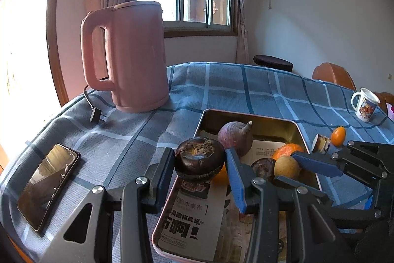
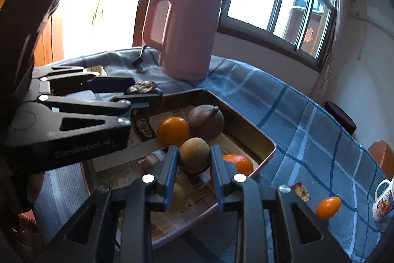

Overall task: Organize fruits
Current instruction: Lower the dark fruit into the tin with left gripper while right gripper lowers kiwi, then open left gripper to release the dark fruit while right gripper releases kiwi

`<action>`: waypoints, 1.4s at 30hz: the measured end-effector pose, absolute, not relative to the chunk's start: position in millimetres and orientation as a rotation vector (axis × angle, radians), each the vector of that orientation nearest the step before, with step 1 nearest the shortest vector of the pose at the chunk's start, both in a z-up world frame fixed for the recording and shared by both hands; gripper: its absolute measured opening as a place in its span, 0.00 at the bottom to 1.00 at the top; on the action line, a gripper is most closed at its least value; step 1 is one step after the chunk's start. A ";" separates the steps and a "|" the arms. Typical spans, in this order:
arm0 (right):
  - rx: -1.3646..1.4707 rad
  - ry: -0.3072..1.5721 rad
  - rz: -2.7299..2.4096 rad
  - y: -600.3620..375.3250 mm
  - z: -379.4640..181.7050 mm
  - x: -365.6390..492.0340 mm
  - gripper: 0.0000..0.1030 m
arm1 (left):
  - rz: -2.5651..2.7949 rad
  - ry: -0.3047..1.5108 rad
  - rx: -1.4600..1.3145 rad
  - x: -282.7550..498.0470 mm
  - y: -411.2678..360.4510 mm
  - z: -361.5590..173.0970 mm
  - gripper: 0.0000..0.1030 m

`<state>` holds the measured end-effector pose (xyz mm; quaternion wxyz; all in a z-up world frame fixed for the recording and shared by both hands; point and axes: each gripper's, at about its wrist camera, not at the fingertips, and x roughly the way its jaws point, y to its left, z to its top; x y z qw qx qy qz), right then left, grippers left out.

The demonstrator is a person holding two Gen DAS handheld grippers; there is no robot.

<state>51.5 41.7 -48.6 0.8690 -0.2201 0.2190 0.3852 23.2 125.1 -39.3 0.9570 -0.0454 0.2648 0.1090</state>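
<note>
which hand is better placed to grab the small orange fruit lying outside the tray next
Right, probably: the small orange fruit lies on its side of the tray. But both tools are full, so it must release its tan fruit first.

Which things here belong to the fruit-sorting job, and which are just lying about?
Job:
metal tray
dark water chestnut in left tool
tan round fruit in right tool
orange
kumquat

Lying about:
pink kettle
phone
mug

Both the left gripper (image 1: 200,159) and right gripper (image 2: 194,159) are black linkages with silver screws, blue-padded fingers (image 1: 235,179) and pale "Gen Robot.AI" lettering.
</note>
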 end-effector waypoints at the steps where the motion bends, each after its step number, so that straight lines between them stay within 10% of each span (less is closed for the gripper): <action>1: -0.465 0.462 0.806 42.7 -49.3 51.7 0.29 | 0.222 0.542 -0.091 23.8 125.2 -39.8 0.43; 24: -0.492 0.507 0.803 51.7 -54.7 55.8 0.29 | 0.213 0.566 -0.079 26.8 123.4 -43.1 0.44; 29: -0.473 0.502 0.800 49.1 -53.6 56.6 0.56 | 0.211 0.569 -0.070 26.7 122.2 -43.7 0.46; 42: -0.421 0.416 0.772 33.4 -42.7 47.4 0.57 | 0.200 0.501 -0.092 14.5 118.8 -27.4 0.66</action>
